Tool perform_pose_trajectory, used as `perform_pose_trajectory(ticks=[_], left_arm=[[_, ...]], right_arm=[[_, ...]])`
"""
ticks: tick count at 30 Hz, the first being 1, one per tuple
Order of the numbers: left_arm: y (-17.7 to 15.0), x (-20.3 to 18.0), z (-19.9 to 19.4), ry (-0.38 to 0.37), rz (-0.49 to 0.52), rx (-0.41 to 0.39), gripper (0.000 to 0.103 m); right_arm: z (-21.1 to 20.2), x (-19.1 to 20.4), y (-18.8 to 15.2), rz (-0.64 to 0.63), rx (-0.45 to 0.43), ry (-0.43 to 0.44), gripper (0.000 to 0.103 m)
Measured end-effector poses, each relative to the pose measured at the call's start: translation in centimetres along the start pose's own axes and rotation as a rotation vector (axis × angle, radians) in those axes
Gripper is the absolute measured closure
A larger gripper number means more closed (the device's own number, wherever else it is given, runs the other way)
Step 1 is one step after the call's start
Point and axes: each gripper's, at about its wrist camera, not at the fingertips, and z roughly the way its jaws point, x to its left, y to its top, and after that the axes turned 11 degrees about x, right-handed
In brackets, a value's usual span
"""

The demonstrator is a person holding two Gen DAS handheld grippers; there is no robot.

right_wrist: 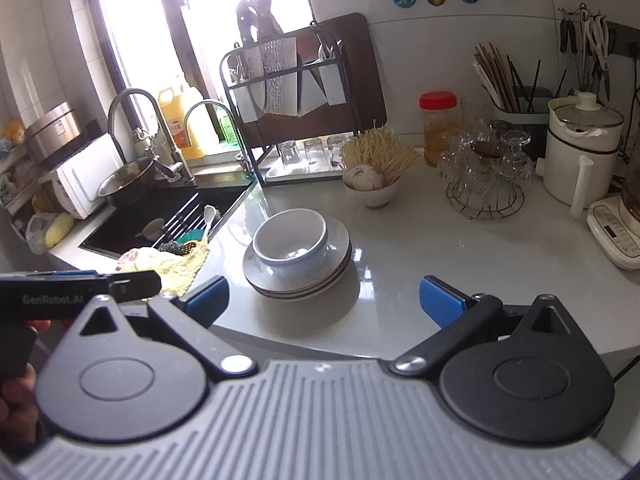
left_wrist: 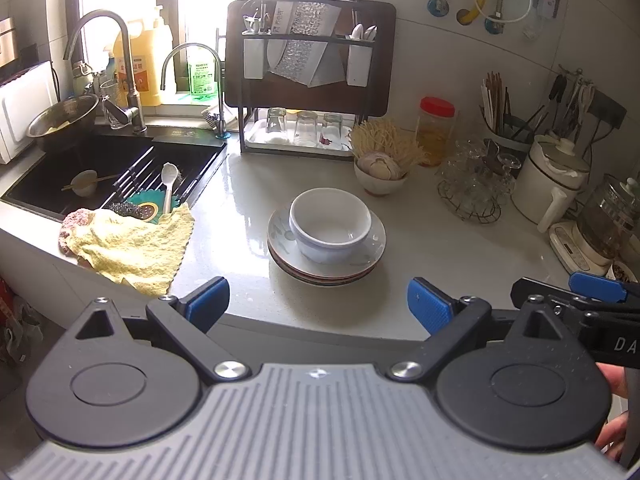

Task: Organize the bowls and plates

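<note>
A white bowl [left_wrist: 330, 222] sits upright on a stack of plates [left_wrist: 326, 266] in the middle of the white counter; the bowl [right_wrist: 291, 238] and the plates [right_wrist: 298, 280] also show in the right wrist view. My left gripper [left_wrist: 318, 304] is open and empty, held in front of the stack near the counter's front edge. My right gripper [right_wrist: 324, 300] is open and empty, to the right of the left one and in front of the stack. The right gripper's tip shows in the left wrist view [left_wrist: 576, 292].
A black sink [left_wrist: 108, 168] with a small bowl, a white spoon and a yellow cloth [left_wrist: 132, 248] lies left. A dish rack [left_wrist: 308, 80] with glasses stands behind. A bowl of garlic [left_wrist: 380, 178], a red-lidded jar [left_wrist: 435, 130], a glass rack [left_wrist: 476, 184] and kettles [left_wrist: 552, 176] stand right.
</note>
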Motion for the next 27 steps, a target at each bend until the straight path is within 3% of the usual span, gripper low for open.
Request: perform_pose_trajectory(ticks=[27], left_arm=[[0.09, 0.47, 0.01, 0.03, -0.03, 0.009, 0.005]], right_arm=[[0.92, 0.45, 0.71, -0.022, 0.019, 0.018, 0.0]])
